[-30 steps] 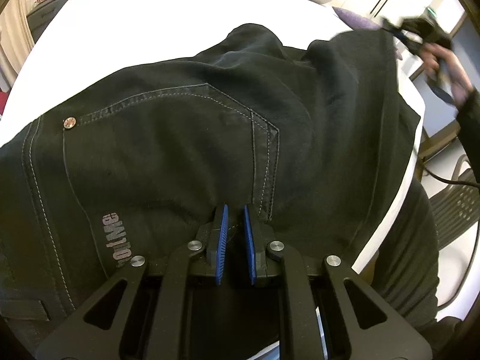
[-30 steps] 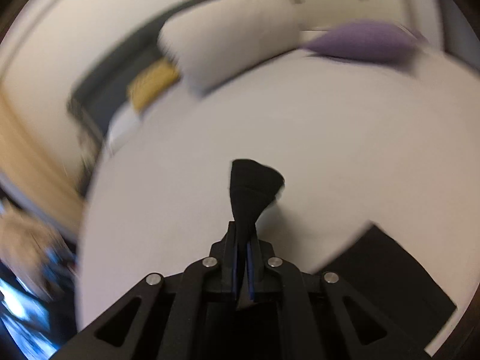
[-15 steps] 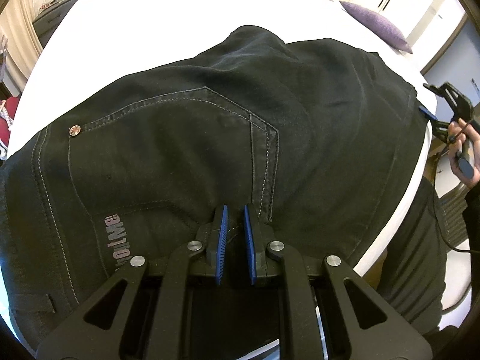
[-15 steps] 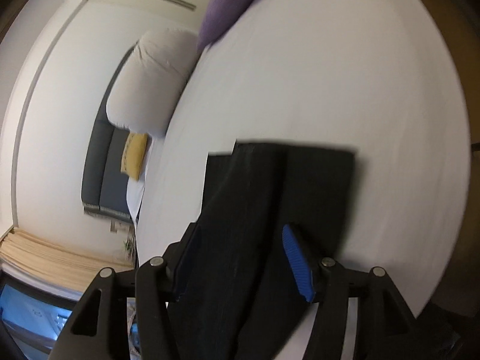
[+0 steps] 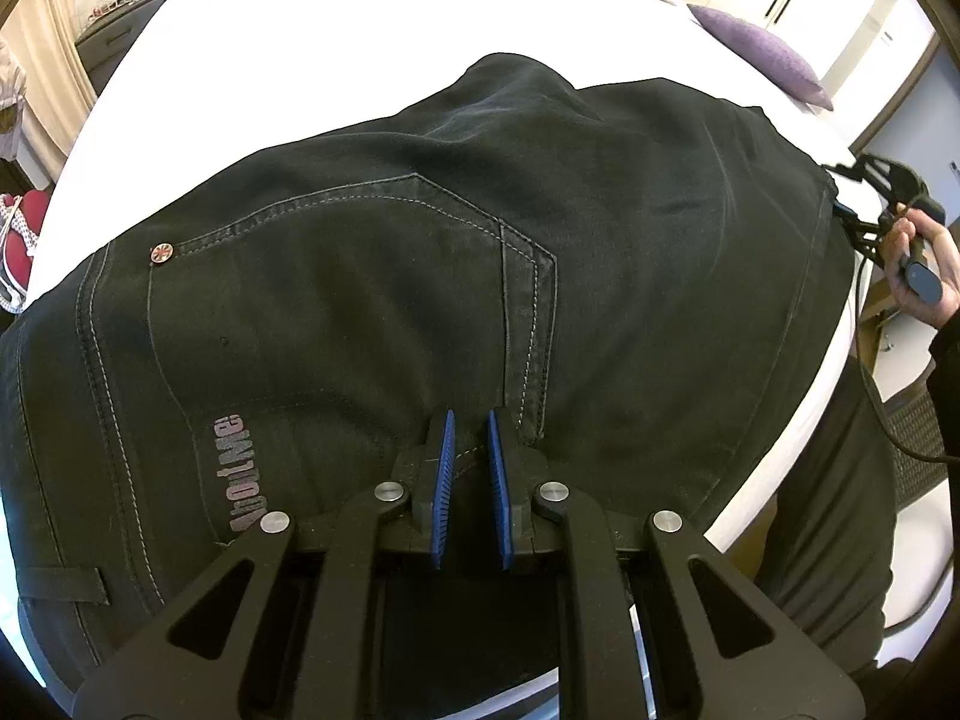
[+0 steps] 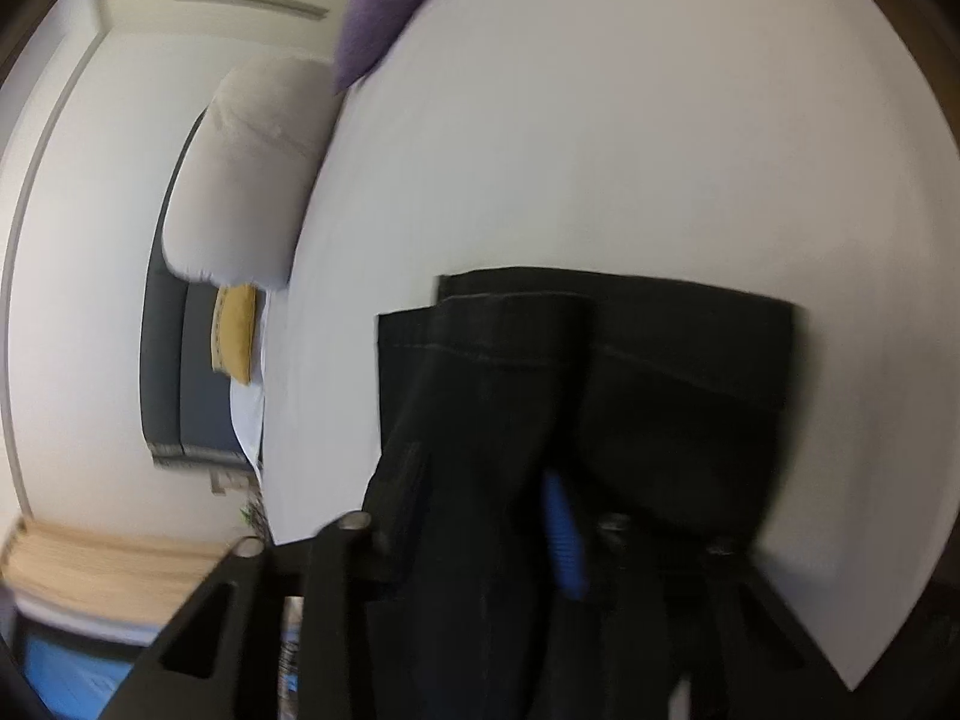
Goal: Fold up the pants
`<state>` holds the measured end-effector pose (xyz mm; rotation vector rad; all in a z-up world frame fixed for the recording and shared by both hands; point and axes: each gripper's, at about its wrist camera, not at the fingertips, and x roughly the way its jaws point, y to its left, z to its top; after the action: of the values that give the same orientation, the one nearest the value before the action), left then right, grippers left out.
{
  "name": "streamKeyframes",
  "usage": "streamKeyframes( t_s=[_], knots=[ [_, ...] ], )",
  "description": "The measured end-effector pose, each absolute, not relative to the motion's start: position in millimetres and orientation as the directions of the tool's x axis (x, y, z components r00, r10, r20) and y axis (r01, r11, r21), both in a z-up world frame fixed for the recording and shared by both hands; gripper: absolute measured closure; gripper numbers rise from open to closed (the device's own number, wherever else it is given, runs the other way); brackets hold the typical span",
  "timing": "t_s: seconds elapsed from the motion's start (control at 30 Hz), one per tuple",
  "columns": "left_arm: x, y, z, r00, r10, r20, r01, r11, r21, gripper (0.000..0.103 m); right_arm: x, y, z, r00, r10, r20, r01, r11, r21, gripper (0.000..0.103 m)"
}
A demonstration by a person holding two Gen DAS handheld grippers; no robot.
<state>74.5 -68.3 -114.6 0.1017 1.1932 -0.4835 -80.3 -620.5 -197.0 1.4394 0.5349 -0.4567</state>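
Black jeans (image 5: 372, 276) lie across the white bed (image 5: 336, 42), back pocket and a pink logo facing up. My left gripper (image 5: 468, 438) sits at the waist end, its blue pads close together with a fold of denim pinched between them. A hand holds my right gripper (image 5: 840, 213) at the bed's right edge, where the leg ends lie. In the right wrist view the hems (image 6: 606, 324) rest flat on the sheet. My right gripper (image 6: 480, 498) straddles the leg fabric and its jaws are closing. One blue pad (image 6: 564, 540) shows; the picture is blurred.
A purple cushion (image 5: 762, 54) and a white pillow (image 6: 252, 168) lie at the head of the bed, with a yellow cushion (image 6: 234, 330) against a dark headboard. The bed edge (image 5: 798, 432) runs close on the right, next to the person's dark trousers and a chair (image 5: 918, 444).
The right gripper, shut on a raised pinch of black cloth, came down, rolled and let go; the leg ends now lie flat. Its jaws have since narrowed. The left gripper stayed put.
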Motion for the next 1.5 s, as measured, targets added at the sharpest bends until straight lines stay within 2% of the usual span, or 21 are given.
streamKeyframes(
  t_s=[0.23,0.4,0.47,0.5,0.53,0.57,0.7,0.9,1.23,1.5],
  knots=[
    [73,-63,-116,0.284,-0.305,-0.909,0.414,0.894,-0.17,0.092,-98,-619,-201,0.81,-0.028,-0.585,0.586,0.019,0.81,0.066],
    [72,-62,-116,0.287,-0.305,-0.908,0.409,0.896,-0.172,0.092,-83,-628,-202,0.81,-0.032,-0.586,0.587,0.041,0.809,0.067],
    [72,-62,-116,0.288,-0.305,-0.908,0.409,0.896,-0.171,0.092,-78,-634,-204,0.826,-0.03,-0.563,0.563,0.048,0.825,0.076],
    [72,-62,-116,0.288,-0.306,-0.908,0.41,0.896,-0.172,0.092,-76,-639,-206,0.827,-0.022,-0.562,0.562,0.049,0.825,0.091],
    [72,-62,-116,0.287,-0.306,-0.908,0.409,0.896,-0.172,0.092,-76,-641,-206,0.825,-0.021,-0.564,0.565,0.048,0.824,0.097],
    [72,-62,-116,0.286,-0.306,-0.908,0.408,0.896,-0.174,0.092,-77,-643,-206,0.829,-0.017,-0.558,0.558,0.05,0.828,0.098],
    [73,-60,-116,0.285,-0.31,-0.907,0.403,0.897,-0.18,0.092,-93,-638,-193,0.832,-0.061,-0.552,0.555,0.109,0.824,0.098],
    [77,-58,-114,0.272,-0.315,-0.909,0.407,0.894,-0.188,0.092,-133,-633,-191,0.837,-0.106,-0.537,0.544,0.051,0.838,0.099],
    [79,-55,-108,0.253,-0.286,-0.924,0.44,0.885,-0.154,0.091,-139,-643,-212,0.811,-0.085,-0.579,0.581,0.008,0.814,0.099],
    [69,-40,-104,0.257,-0.29,-0.922,0.43,0.889,-0.16,0.091,-142,-649,-222,0.827,-0.053,-0.559,0.56,-0.002,0.829,0.102]
  ],
)
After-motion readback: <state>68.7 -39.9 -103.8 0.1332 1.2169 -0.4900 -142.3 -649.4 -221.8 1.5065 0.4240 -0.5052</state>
